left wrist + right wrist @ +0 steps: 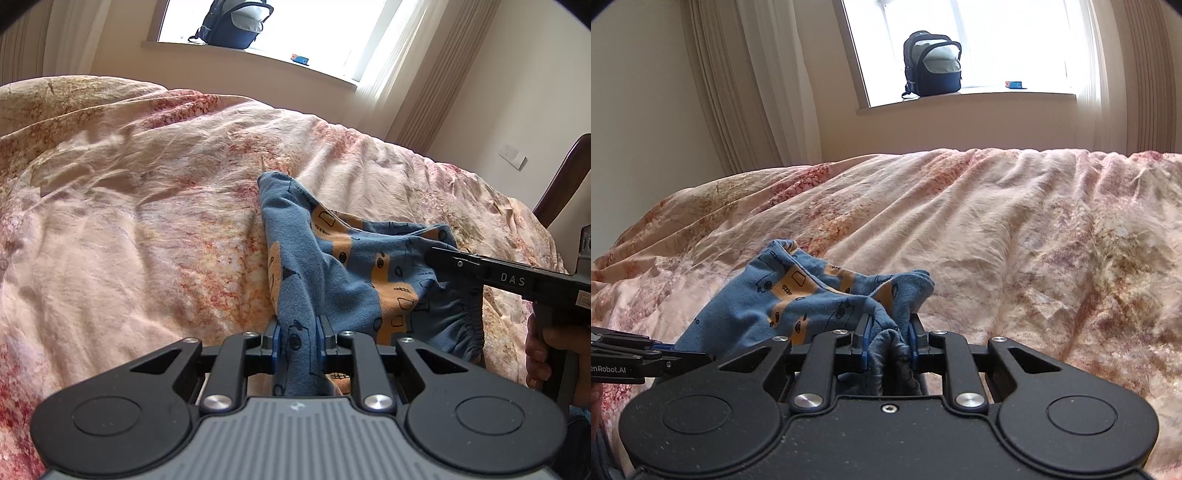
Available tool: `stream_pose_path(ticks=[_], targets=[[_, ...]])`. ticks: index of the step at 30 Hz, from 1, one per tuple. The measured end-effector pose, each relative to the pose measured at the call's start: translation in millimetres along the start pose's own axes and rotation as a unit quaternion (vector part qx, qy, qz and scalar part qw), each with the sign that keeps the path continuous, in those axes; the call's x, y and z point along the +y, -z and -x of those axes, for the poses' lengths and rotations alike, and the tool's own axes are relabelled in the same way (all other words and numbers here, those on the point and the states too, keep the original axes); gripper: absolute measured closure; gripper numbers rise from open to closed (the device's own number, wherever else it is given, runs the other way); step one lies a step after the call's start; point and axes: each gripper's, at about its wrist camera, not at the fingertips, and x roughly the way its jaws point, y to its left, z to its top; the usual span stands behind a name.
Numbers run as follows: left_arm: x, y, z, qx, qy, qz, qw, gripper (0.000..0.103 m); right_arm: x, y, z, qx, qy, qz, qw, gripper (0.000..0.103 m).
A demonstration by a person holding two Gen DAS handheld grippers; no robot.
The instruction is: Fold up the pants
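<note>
I have the pants (343,266) pinched at both ends above the bed (147,229) — my left gripper (298,338) has its jaws clenched on a blue fold of leg fabric, and my right gripper (887,341) grips a bunched wad at the other side. Between them the cloth sags toward the quilt. Only the left view shows the elastic waistband (467,328); the right view shows the backpack (932,64) on the sill beyond the bed.

Bed (997,221) under rumpled pink floral quilt. Bright window (979,44) at 12 o'clock; backpack (932,64) on sill. Cream curtains (757,92) at 10 o'clock, beige walls (635,92).
</note>
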Motion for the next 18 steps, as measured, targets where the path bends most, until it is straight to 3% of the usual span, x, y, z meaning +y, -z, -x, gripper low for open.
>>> stream_pose_path(ticks=[12,18], targets=[[-1.3,-1.7,15.7,-0.025,0.013,-0.001,0.9996,0.085,20.3,-2.4,21.3,-0.044,0.008,0.025,0.999,0.084],[-5.2,-5.7,29.7,-0.056,0.006,-0.007,0.9984,0.085,27.6,-8.2,32.2,-0.073,0.001,0.037,0.997,0.084]])
